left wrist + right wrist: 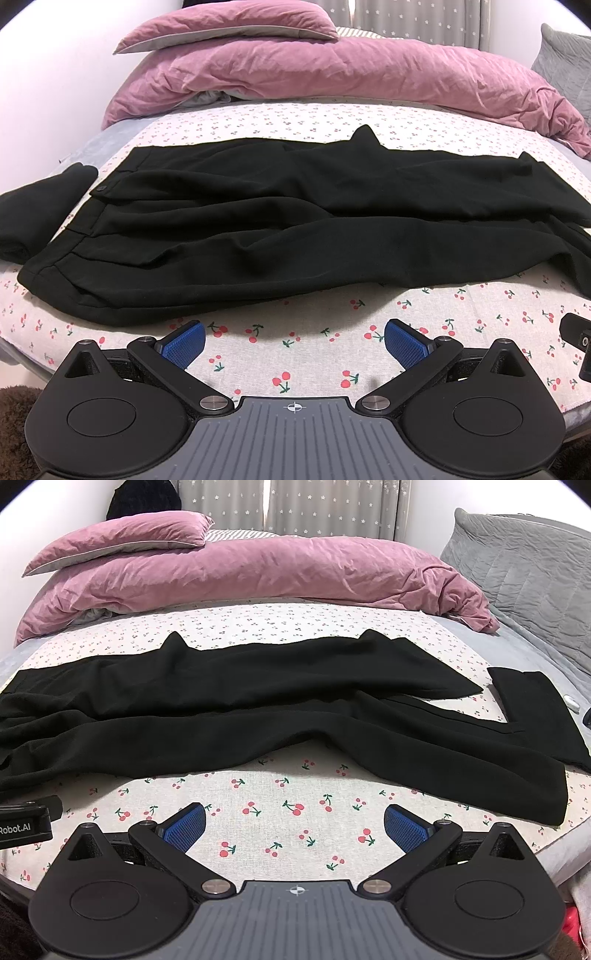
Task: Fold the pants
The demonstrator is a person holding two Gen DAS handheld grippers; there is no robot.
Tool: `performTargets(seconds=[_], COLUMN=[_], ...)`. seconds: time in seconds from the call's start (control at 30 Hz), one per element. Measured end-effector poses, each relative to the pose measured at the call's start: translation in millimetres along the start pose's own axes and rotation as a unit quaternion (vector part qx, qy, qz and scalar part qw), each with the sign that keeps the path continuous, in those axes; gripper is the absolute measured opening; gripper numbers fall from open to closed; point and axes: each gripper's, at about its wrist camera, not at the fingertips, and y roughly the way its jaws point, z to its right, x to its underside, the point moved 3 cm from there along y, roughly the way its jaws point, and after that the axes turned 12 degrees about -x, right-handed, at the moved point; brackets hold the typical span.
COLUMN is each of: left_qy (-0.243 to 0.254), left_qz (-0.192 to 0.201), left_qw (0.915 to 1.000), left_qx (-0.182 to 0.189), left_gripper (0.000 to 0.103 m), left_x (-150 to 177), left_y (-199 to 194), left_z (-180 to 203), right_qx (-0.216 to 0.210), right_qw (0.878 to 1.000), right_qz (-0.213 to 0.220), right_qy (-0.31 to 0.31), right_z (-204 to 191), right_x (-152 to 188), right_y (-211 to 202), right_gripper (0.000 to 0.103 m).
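The long black fabric pants [280, 218] lie spread across the cherry-print bed sheet [295, 354], their long axis running left to right, crosswise to both tongs and just ahead of them. The waistband with its button [101, 189] sits toward the left tongs [294, 341], so that hand is nearer it; the leg hems [532, 786] end nearer the right tongs [294, 821]. Both tongs are spread wide, holding nothing. A black block [24, 827] at the right view's edge reads "Robot.AI".
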Motion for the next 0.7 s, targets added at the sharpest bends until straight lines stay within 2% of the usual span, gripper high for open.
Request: performTargets(seconds=[0.7], left_qy=[-0.005], left_qz=[-0.005], left_qw=[0.9999], left_qx=[0.012], left_gripper=[0.103], left_x=[1], left_y=[3], left_z=[-3], right_qx=[0.017], right_qw=[1.000], right_qz=[-0.014], right_qy=[0.004], right_z=[3], right_x=[3], right_y=[11], right_gripper=[0.103])
